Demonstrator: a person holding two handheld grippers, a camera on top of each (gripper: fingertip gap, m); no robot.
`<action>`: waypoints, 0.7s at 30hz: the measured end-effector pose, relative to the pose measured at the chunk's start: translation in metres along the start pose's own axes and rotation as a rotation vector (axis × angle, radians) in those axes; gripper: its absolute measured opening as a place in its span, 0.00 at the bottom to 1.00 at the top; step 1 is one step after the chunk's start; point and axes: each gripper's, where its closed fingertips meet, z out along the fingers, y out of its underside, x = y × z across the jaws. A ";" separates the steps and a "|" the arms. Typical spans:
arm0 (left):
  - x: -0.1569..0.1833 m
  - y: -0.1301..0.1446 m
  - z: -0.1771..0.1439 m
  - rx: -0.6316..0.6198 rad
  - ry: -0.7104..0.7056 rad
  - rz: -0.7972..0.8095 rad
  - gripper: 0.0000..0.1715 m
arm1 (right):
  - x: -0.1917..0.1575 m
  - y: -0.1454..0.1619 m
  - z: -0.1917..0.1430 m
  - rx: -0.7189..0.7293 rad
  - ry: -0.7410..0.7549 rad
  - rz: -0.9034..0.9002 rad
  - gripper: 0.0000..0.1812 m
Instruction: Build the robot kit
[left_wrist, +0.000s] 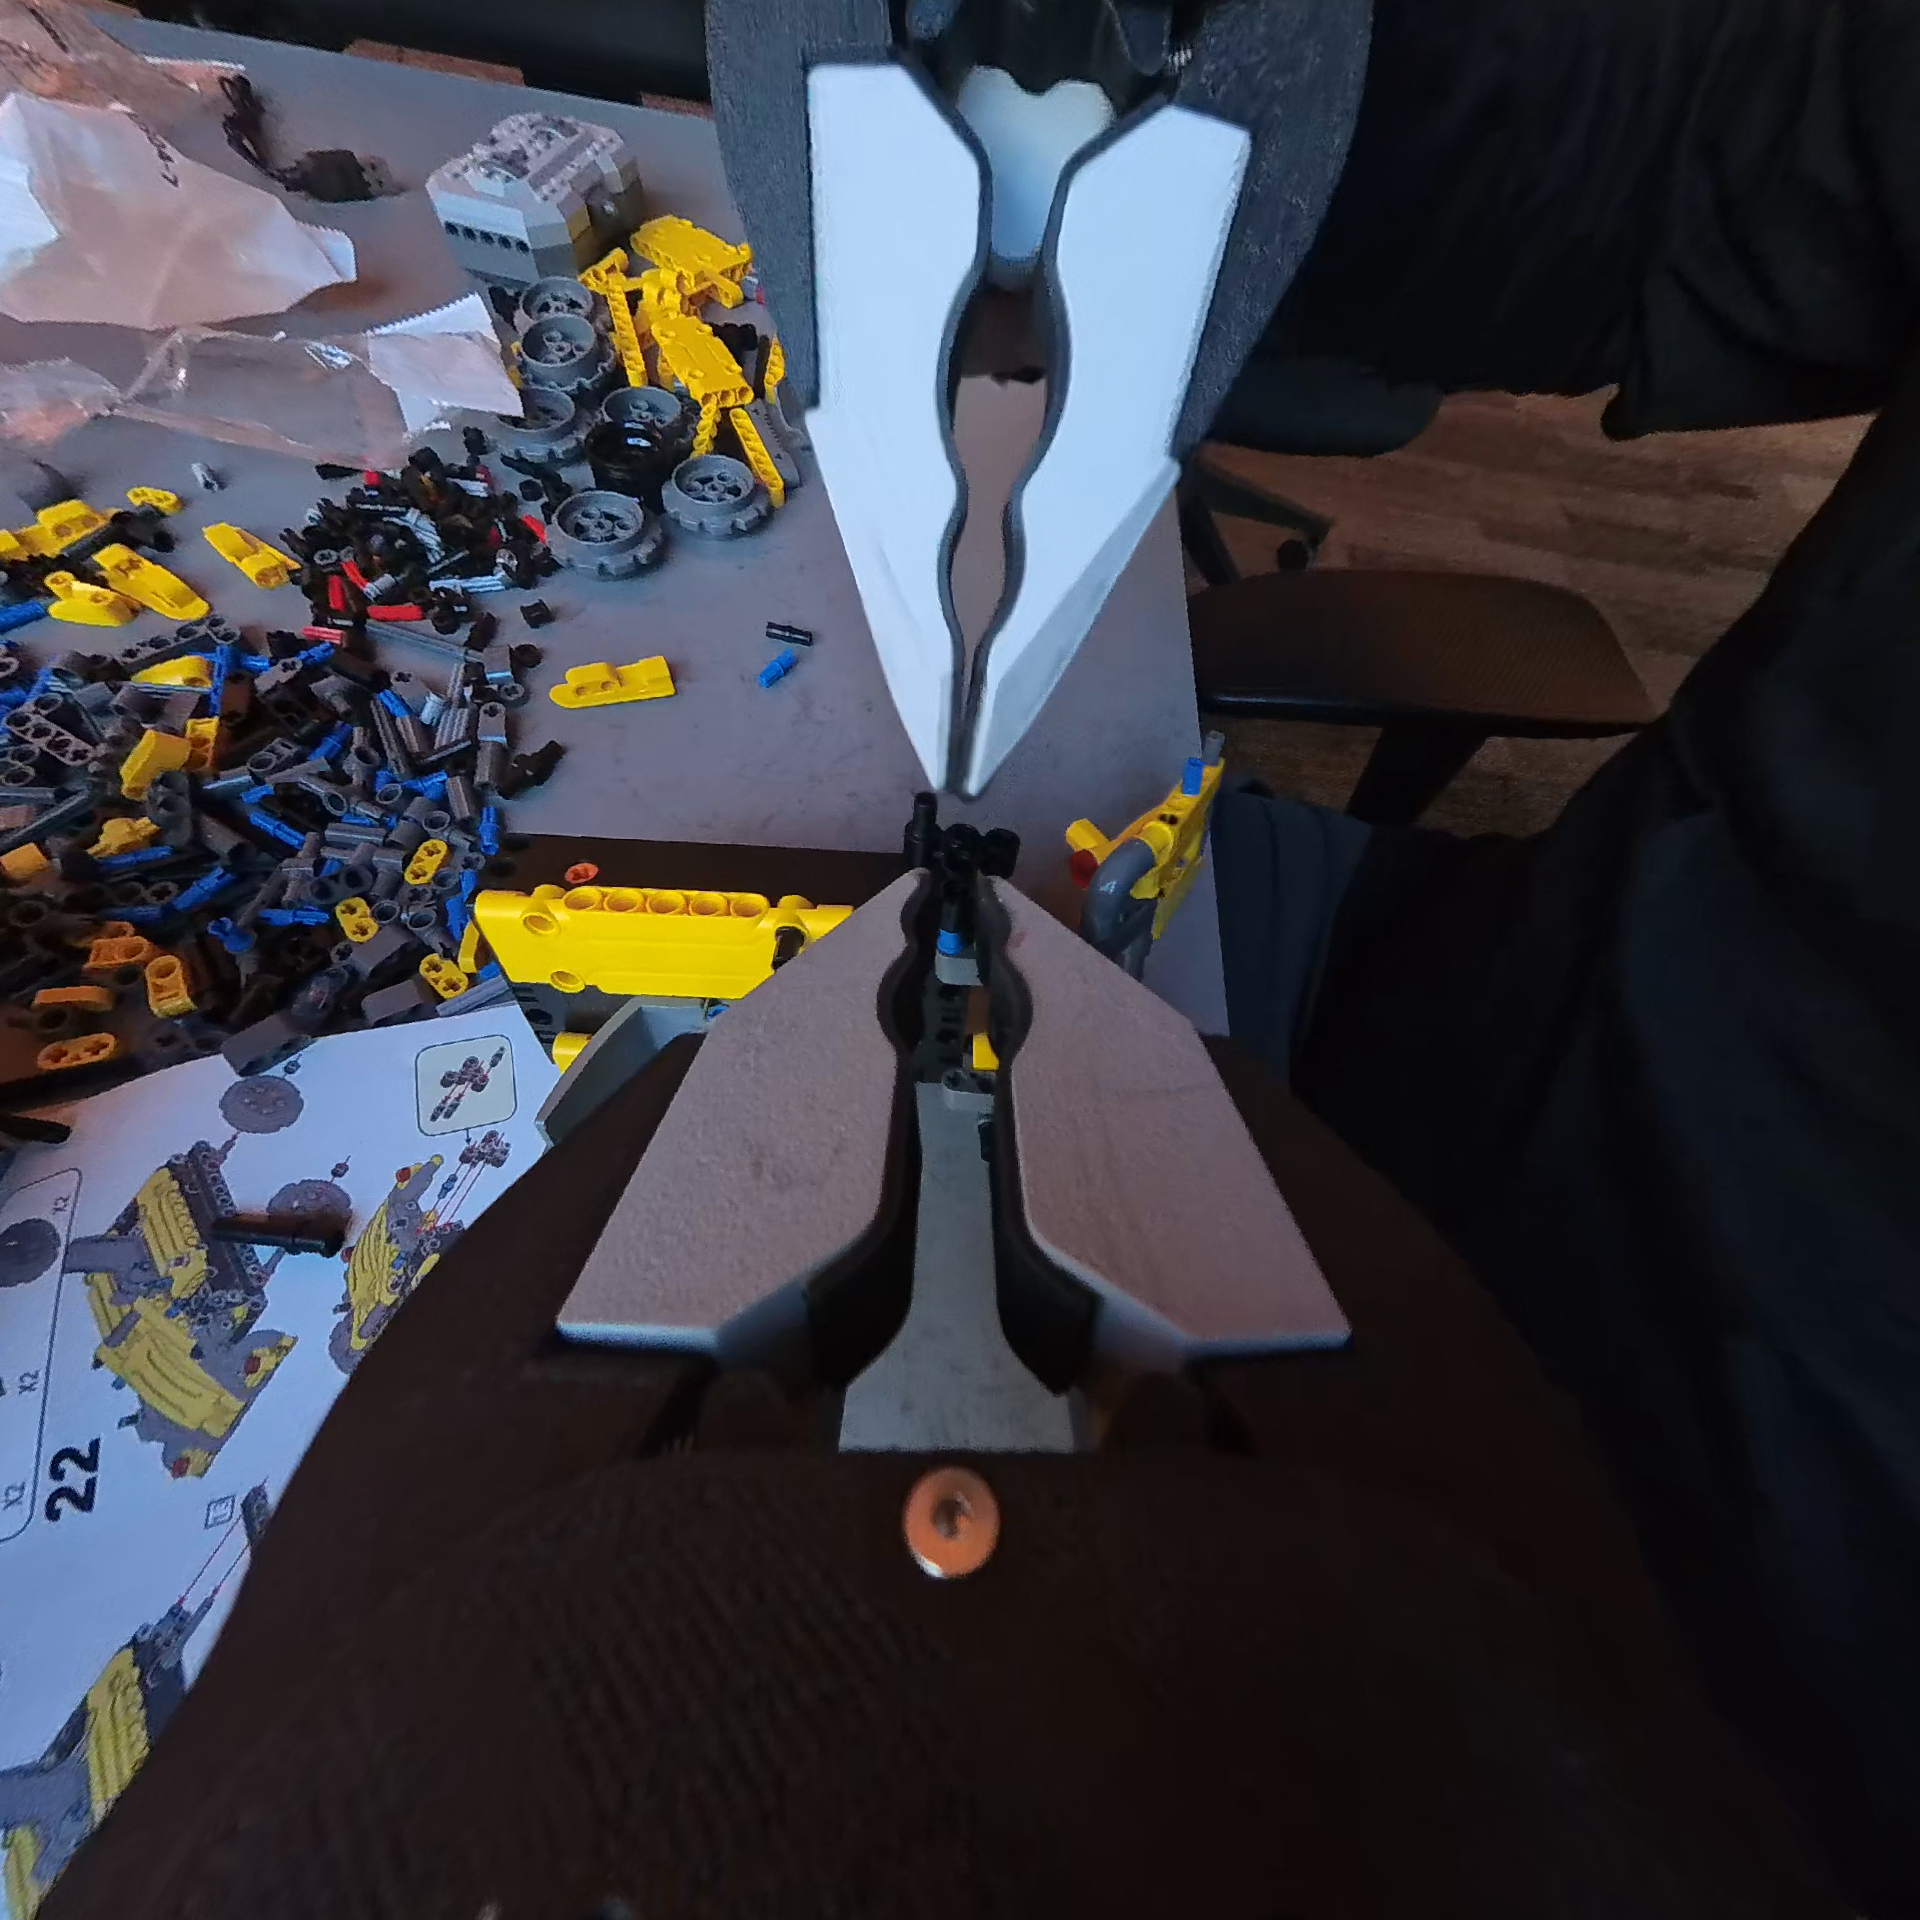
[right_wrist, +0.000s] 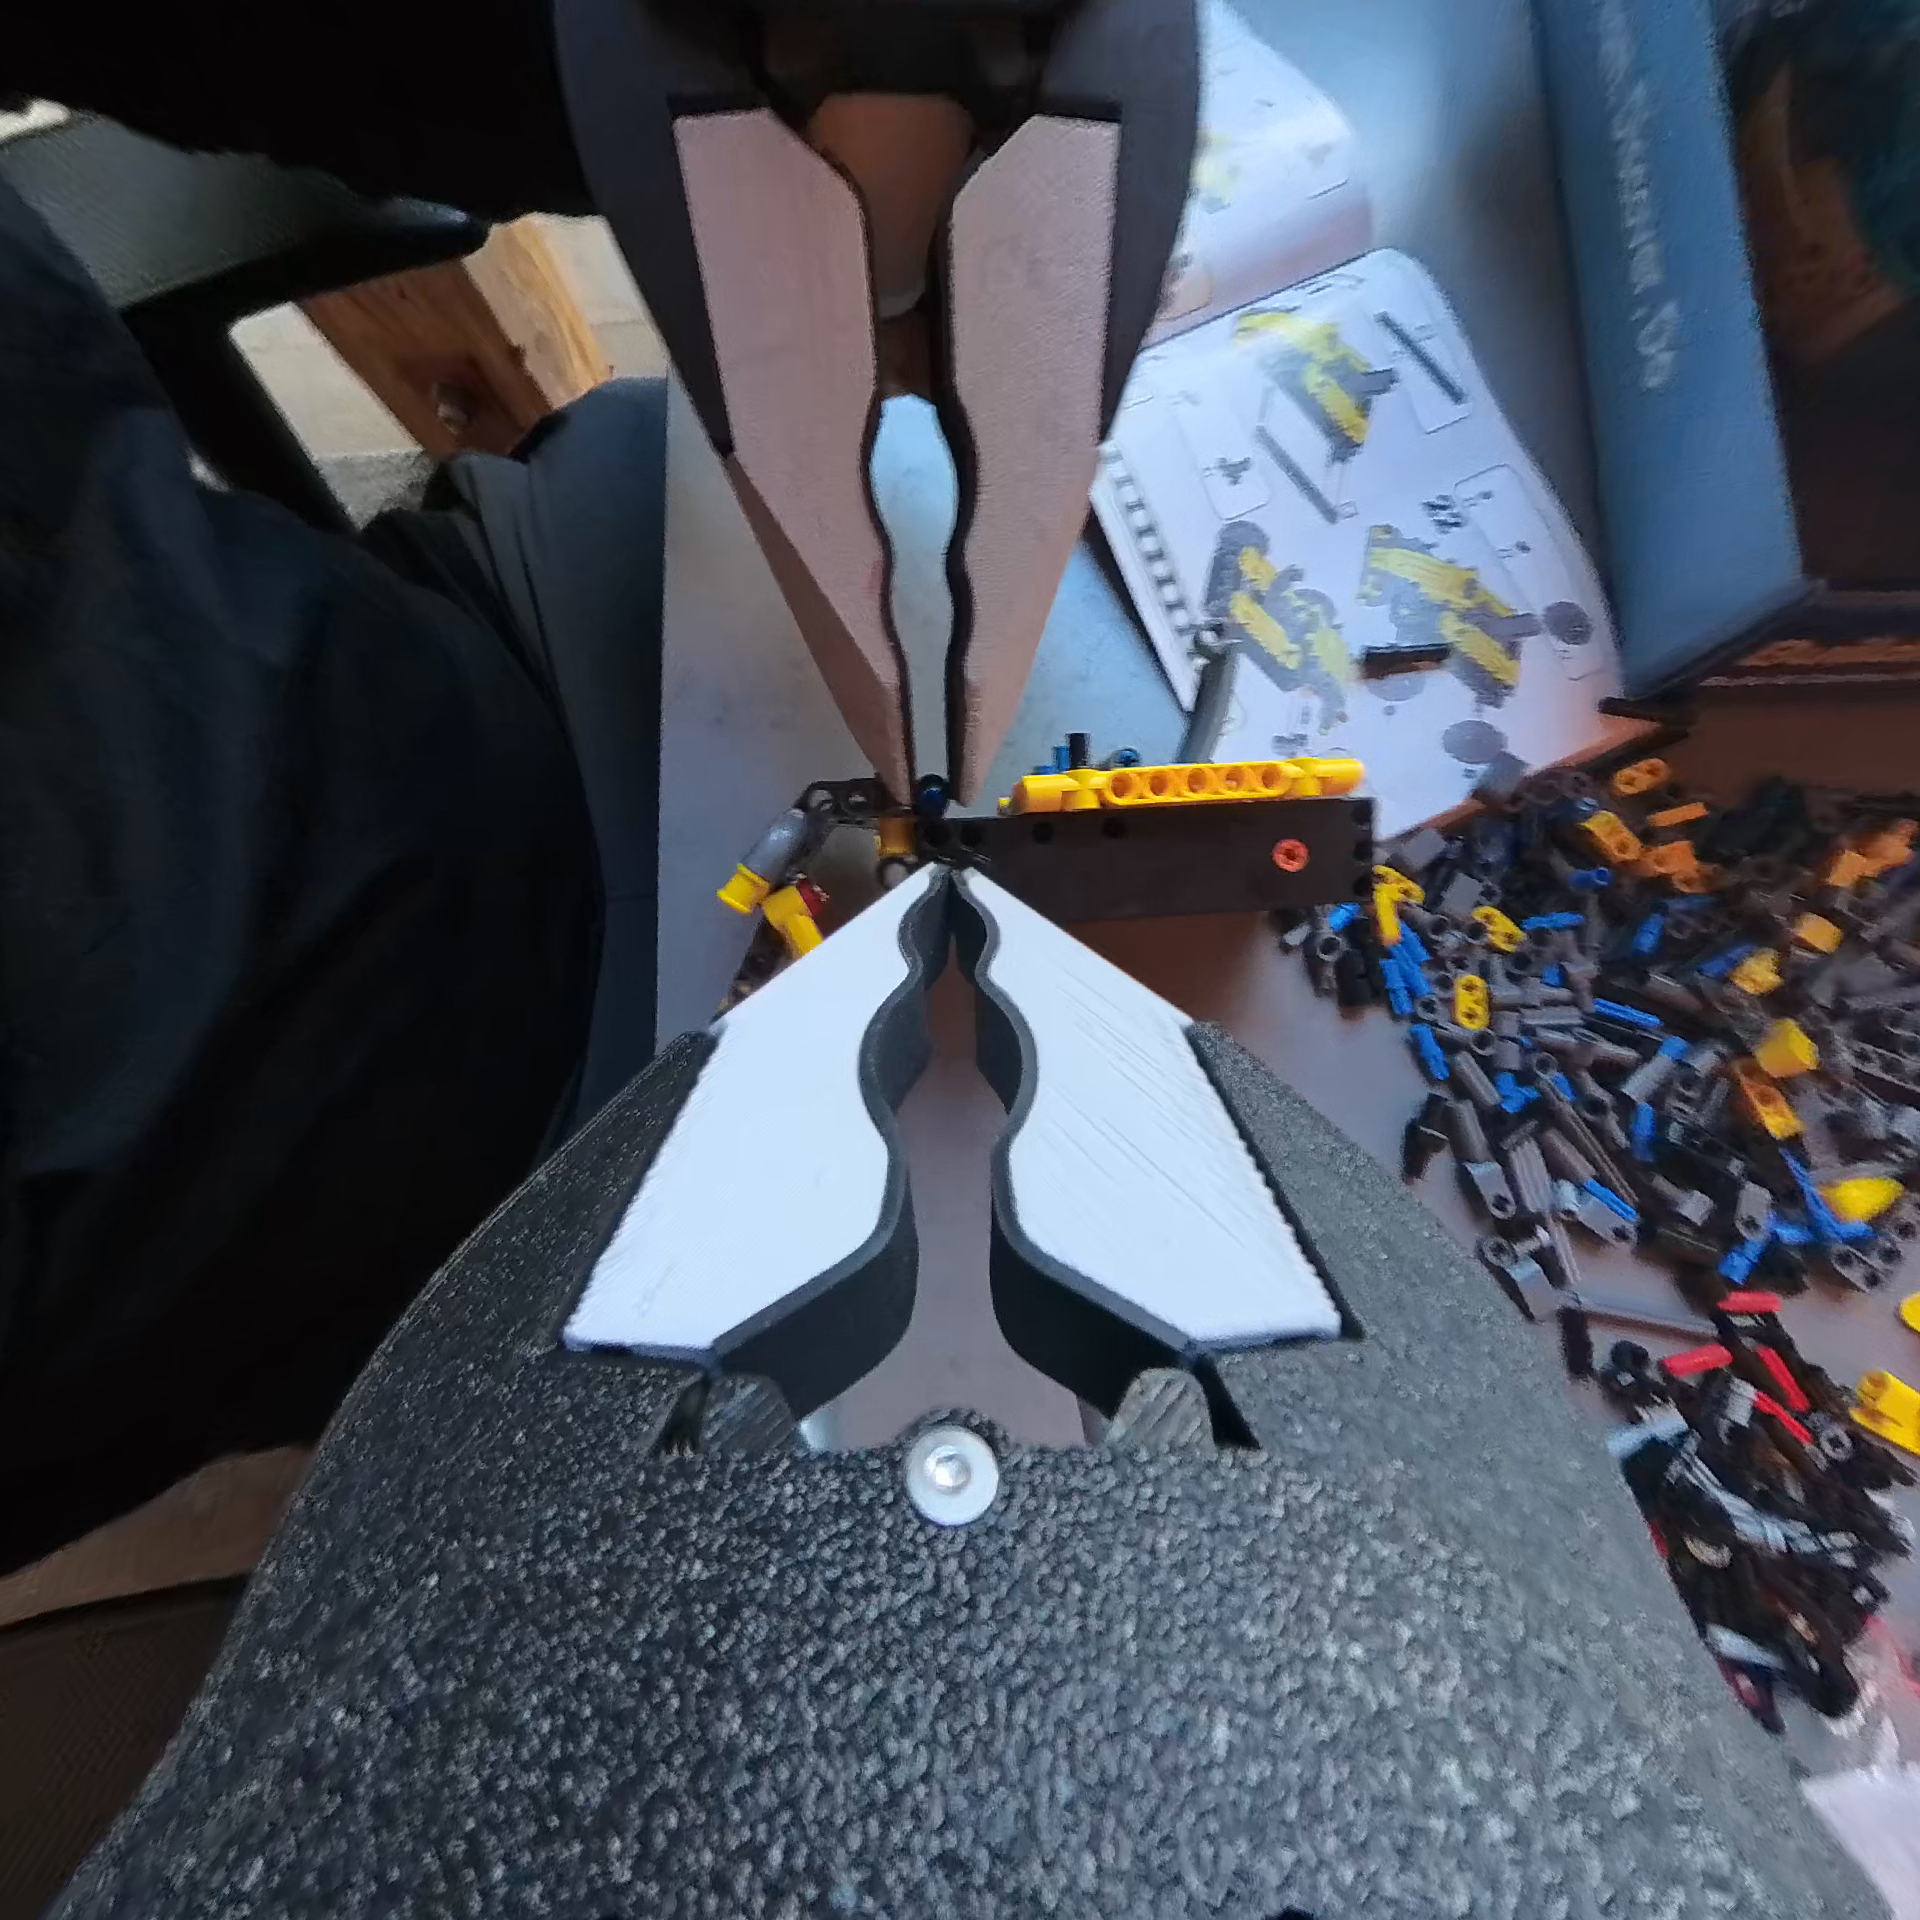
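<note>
On the grey table (left_wrist: 727, 727), the loose pile of small bricks (left_wrist: 260, 779) lies far left of the yellow-and-black assembly (left_wrist: 665, 925), with the open instruction booklet (left_wrist: 208, 1299) just below the pile. The left gripper (left_wrist: 951, 894), tan-fingered, is clamped on a narrow black and grey part of the assembly. Opposite it, the right gripper (left_wrist: 954, 784), white-fingered, has its tips pressed together just above that part's black connector (left_wrist: 961, 842); whether they pinch anything cannot be told.

The tan-fingered left gripper (left_wrist: 951, 883) has a brown ribbed body and copper screw; the white-fingered right gripper (right_wrist: 951, 883) has a speckled black body and silver screw.
</note>
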 end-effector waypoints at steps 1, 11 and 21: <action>0.000 0.000 0.000 0.002 0.003 -0.004 0.02 | 0.002 0.000 -0.003 0.011 0.010 0.011 0.00; 0.000 -0.001 0.001 0.022 0.005 -0.017 0.02 | 0.003 0.005 0.009 -0.028 -0.003 0.004 0.02; 0.000 0.038 0.030 -0.187 -0.034 0.078 0.00 | -0.006 0.056 0.055 -0.354 0.005 -0.220 0.02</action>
